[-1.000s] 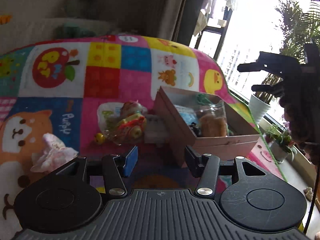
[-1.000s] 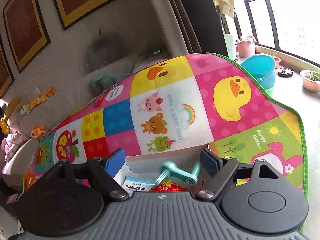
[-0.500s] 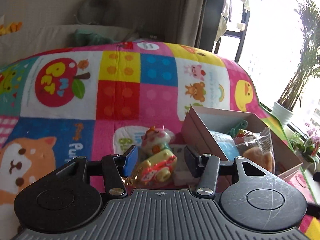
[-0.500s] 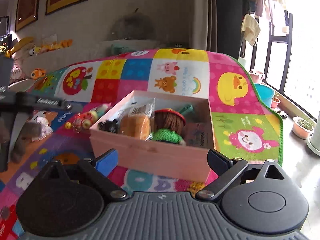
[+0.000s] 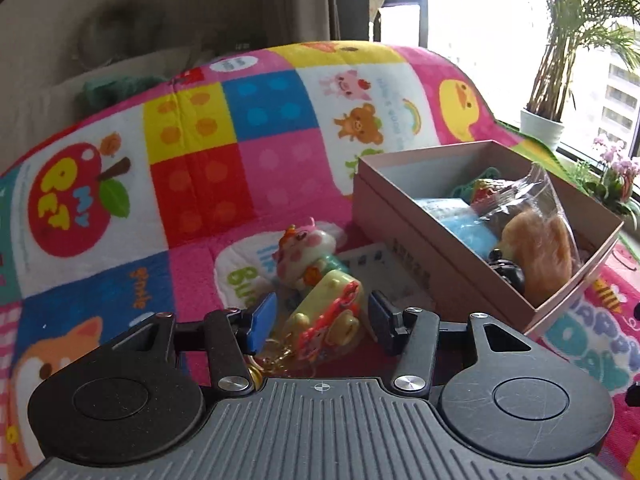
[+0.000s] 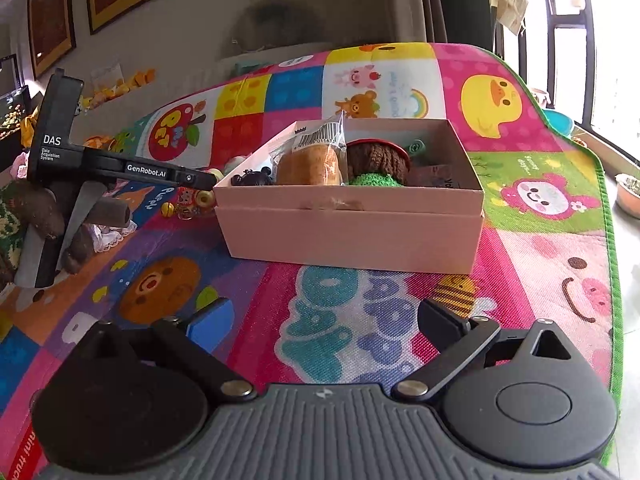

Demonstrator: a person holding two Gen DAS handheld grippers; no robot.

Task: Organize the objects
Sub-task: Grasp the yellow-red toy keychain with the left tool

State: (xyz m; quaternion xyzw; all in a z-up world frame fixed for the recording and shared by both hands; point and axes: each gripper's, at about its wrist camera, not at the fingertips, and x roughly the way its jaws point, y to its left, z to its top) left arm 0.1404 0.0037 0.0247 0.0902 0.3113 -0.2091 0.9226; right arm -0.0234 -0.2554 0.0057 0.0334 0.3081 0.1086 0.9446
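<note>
A yellow toy with red trim [image 5: 328, 312] lies on the play mat [image 5: 200, 184], left of the pink cardboard box [image 5: 420, 240]. My left gripper [image 5: 322, 316] straddles it, jaws part open and pads not pressing. A pink-and-white figurine [image 5: 306, 252] lies just beyond it. The box [image 6: 352, 232] holds a bagged bun [image 6: 312, 166], a crochet doll [image 6: 376, 164], a blue packet [image 5: 460, 220] and other small things. My right gripper [image 6: 326, 320] hovers over the mat in front of the box, its jaws opening wide with nothing between them.
A gloved hand [image 6: 40, 208] holds the left gripper's body [image 6: 120, 168] left of the box. A white lace item [image 6: 108, 236] lies on the mat near it. The mat's green edge [image 6: 608, 240] borders bare floor with a metal bowl [image 6: 628, 196]. Potted plants [image 5: 542, 128] line the window.
My left gripper closed in on the toys until the yellow toy sat between its jaws. My right gripper drew back and down from the box, and its jaws widened.
</note>
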